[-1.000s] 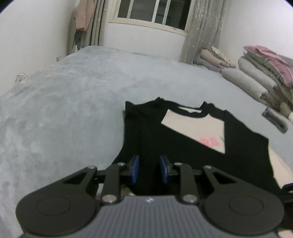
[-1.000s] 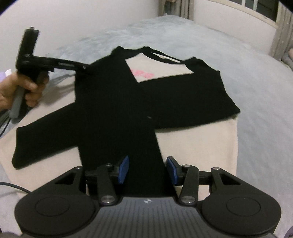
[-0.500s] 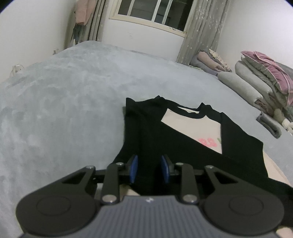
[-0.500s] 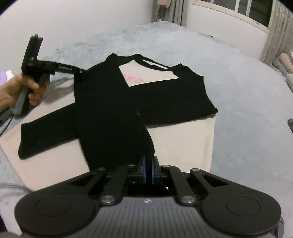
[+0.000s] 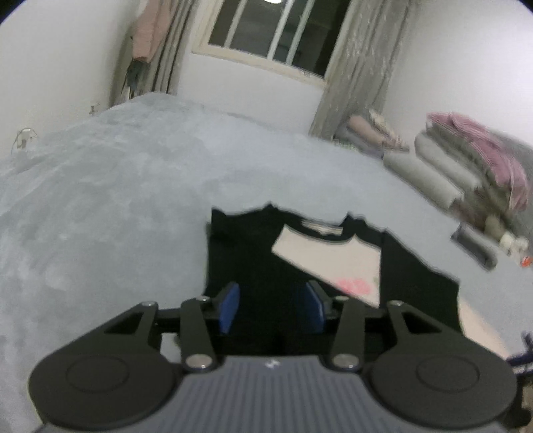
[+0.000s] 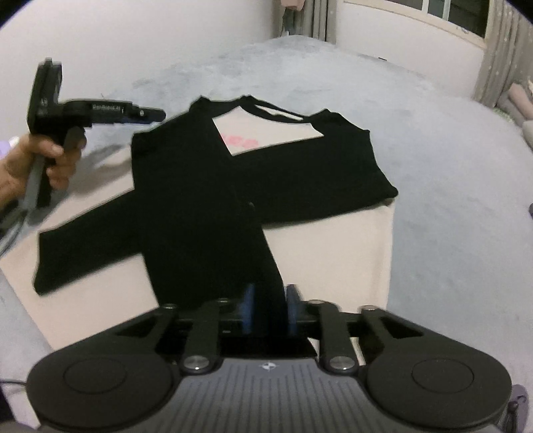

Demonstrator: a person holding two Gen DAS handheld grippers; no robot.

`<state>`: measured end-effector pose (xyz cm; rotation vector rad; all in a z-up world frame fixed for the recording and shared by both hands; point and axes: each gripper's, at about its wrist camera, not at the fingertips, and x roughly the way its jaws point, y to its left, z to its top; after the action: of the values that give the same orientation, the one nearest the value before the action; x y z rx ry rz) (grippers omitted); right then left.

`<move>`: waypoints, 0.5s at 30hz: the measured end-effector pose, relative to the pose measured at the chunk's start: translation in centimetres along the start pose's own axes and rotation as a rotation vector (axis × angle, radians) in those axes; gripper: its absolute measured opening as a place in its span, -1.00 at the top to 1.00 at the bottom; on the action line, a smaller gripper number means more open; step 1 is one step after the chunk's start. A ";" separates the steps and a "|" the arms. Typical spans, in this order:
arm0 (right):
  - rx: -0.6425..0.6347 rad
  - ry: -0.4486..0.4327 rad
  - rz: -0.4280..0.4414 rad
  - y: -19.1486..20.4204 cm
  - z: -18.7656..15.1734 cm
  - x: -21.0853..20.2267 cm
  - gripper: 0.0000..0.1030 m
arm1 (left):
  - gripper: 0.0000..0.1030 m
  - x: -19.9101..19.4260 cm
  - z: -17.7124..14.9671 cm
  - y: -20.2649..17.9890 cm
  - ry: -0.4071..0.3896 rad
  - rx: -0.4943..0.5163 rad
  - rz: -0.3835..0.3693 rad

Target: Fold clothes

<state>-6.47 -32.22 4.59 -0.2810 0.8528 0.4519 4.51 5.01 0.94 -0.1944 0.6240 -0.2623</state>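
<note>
The right gripper (image 6: 268, 308) has its blue pads (image 6: 248, 309) drawn in to a narrow gap, with the end of a black sleeve (image 6: 213, 253) running down between them; the picture is blurred there, so I cannot tell whether they actually pinch the cloth or just stand either side of it. The left gripper (image 5: 269, 308) has its blue pads (image 5: 229, 306) spread wide apart, with black cloth showing between and below them but nothing caught. Seen from the right wrist camera, that left gripper (image 6: 156, 115) is up in the air just beside the shirt's shoulder, and a hand (image 6: 36, 163) wraps its grip at the left edge.

The shirt (image 6: 333, 263) lies flat on the bed (image 6: 449, 200), neck end away from the grippers. It has a cream body and black sleeves, both folded across the chest so they cross; the other sleeve (image 6: 83, 253) reaches out toward the left edge of the cream hem. A triangle of cream with pink print (image 6: 241, 143) shows under the collar.

The bed's cover is a soft blue-grey. On its far right side stands a pile of folded bedding (image 5: 466, 163), grey and pink. Beyond is a dark window (image 5: 276, 30) with a grey curtain (image 5: 356, 70) beside it.
</note>
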 end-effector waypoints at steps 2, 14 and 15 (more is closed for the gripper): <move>0.013 -0.002 -0.005 -0.2 -0.2 -0.2 0.34 | 0.24 0.8 -0.5 0.1 0.035 0.012 0.025; 0.131 -0.018 0.021 -0.8 -2.4 -1.2 0.30 | 0.27 0.9 -0.9 -0.2 0.036 0.046 0.047; 0.134 -0.022 0.021 -0.9 -2.5 -1.2 0.20 | 0.27 0.8 -0.9 -0.3 0.032 0.054 0.047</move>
<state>-8.38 -34.31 4.04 -0.1437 0.8608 0.4153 4.59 4.38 -0.14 -0.1241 0.6521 -0.2373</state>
